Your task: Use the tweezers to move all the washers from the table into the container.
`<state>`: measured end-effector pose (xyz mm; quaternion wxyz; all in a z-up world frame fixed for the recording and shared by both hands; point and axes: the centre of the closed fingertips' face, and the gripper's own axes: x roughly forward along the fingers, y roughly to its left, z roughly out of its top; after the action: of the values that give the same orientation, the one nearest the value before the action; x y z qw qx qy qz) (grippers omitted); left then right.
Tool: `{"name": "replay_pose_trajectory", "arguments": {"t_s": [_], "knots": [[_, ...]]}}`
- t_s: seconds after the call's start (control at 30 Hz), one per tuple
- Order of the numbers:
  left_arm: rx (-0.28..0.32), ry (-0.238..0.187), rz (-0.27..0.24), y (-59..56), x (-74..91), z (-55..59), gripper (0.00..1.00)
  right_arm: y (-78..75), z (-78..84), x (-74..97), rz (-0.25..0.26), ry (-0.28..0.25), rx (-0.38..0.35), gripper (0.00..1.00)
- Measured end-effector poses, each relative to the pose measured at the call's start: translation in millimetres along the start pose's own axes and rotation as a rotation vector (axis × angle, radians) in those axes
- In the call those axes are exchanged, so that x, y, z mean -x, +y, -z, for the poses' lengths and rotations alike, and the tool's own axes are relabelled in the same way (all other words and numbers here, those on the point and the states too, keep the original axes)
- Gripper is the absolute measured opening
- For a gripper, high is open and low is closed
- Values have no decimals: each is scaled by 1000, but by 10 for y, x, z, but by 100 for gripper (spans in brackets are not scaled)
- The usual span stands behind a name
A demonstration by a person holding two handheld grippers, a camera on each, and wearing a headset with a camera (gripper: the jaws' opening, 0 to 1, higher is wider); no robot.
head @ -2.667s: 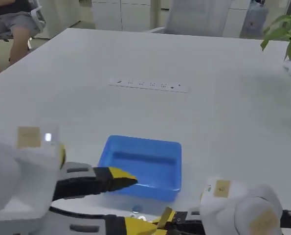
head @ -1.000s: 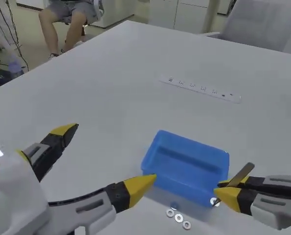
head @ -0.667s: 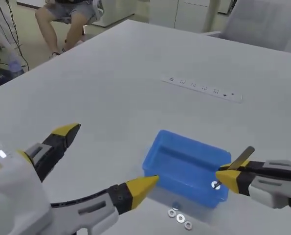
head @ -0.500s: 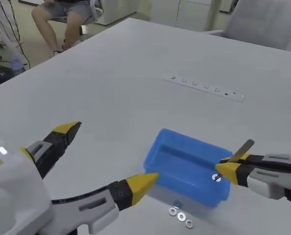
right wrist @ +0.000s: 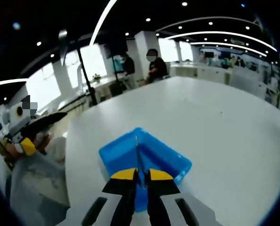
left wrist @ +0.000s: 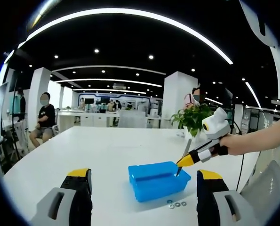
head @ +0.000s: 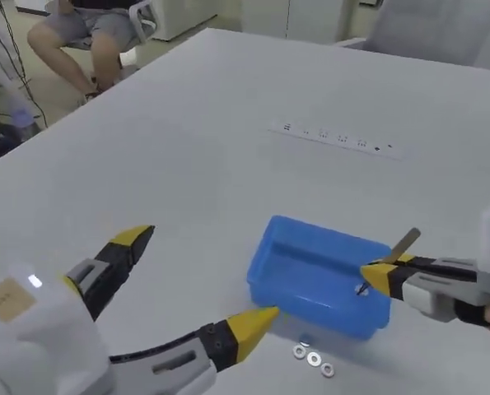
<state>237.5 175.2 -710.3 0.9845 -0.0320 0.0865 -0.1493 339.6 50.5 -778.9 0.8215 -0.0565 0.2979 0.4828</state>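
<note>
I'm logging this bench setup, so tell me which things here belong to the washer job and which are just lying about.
Job: washers on the table; container; tweezers, held in the shut right gripper; left gripper, jaws open.

Lying about: power strip; plant; seated person.

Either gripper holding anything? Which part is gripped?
Right tongs are shut on the tweezers, clamping them about mid-length, tips down in the blue container. Left tongs are open, holding nothing.
</note>
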Motion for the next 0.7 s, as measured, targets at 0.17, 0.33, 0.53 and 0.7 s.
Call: {"name": "replay_pose_trajectory", "arguments": {"t_s": [0.17, 0.33, 0.53, 0.7], "knots": [[-10, 31, 88, -190, -19, 55, 93, -67, 48, -51, 92, -32, -74, 5], [29, 70, 238, -441, -20, 89, 98, -132, 98, -145, 151, -2, -78, 5], [-43, 70, 332, -487, -67, 63, 98, -181, 56, -234, 196, 21, -63, 5], [-7, 54, 321, -440, -53, 59, 97, -198, 102, -257, 215, 44, -66, 5]]}}
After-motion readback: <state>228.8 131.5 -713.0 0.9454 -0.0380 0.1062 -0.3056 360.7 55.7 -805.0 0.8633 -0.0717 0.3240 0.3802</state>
